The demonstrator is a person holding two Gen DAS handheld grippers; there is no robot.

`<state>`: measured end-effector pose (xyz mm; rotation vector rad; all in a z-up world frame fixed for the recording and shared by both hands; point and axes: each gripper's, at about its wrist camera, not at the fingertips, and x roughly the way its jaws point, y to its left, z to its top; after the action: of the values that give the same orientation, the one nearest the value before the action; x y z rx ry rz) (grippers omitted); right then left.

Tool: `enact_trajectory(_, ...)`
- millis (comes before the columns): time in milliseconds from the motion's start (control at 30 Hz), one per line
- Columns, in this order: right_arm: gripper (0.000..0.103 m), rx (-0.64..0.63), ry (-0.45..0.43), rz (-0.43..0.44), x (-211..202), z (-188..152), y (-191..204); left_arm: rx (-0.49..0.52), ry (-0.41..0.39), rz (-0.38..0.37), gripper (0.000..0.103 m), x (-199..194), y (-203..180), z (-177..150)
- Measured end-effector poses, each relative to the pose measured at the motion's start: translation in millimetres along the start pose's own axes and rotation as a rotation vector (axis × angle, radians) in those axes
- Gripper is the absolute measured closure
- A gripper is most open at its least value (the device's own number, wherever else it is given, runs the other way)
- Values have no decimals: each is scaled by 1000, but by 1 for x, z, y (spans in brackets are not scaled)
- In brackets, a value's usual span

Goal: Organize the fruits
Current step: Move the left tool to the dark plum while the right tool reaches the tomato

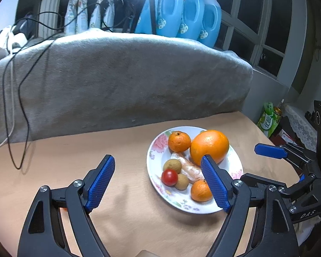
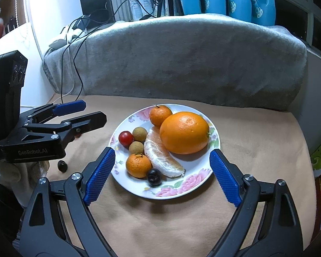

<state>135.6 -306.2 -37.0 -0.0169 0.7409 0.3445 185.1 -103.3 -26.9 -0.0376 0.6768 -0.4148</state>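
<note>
Blue cross-hatched pads line both black linkage grippers. The left gripper (image 1: pixel 158 183) has its jaws spread wide with nothing between them, over bare tan cloth (image 1: pixel 128 150) just left of the plate. The right gripper (image 2: pixel 162 174) is likewise spread wide and empty, its pads flanking the near rim of the plate without touching it.

A round white plate (image 2: pixel 182 189) with pink floral print lies flat on the cloth and holds the fruit: a dark glossy berry (image 2: pixel 154 177) nearest, a peeled citrus segment (image 2: pixel 160 156), two small mandarins (image 2: pixel 138 165), two rough tan longans (image 2: pixel 136 147), a red cherry tomato (image 2: pixel 125 138) and a large dimpled orange (image 2: pixel 184 132). One dark fruit (image 2: pixel 62 166) lies on the cloth, apart from the plate.

Behind the surface rises a grey plush-covered backrest (image 2: pixel 182 60) with black cables (image 1: pixel 21 85) trailing over it. Blue detergent bottles (image 1: pixel 192 12) stand along the window ledge.
</note>
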Motion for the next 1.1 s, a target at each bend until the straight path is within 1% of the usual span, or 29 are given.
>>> enact_trajectory(300, 11, -16, 0, 21, -1, 4, 16, -17, -25, 33, 20, -21, 15, -5)
enact_trajectory(467, 11, -32, -4, 35, 1, 11, 26, -45, -43, 50, 20, -34, 28, -11)
enact_trajectory(667, 11, -47, -4, 80, 7, 22, 39, -77, -42, 81, 20, -47, 46, -26)
enact_trajectory(867, 11, -83, 11, 113, 18, 30, 57, -98, -27, 101, 20, -58, 58, -49)
enact_trajectory(1100, 11, -105, 54, 170, 39, 36, 76, -128, -5, 95, 21, -66, 65, -71)
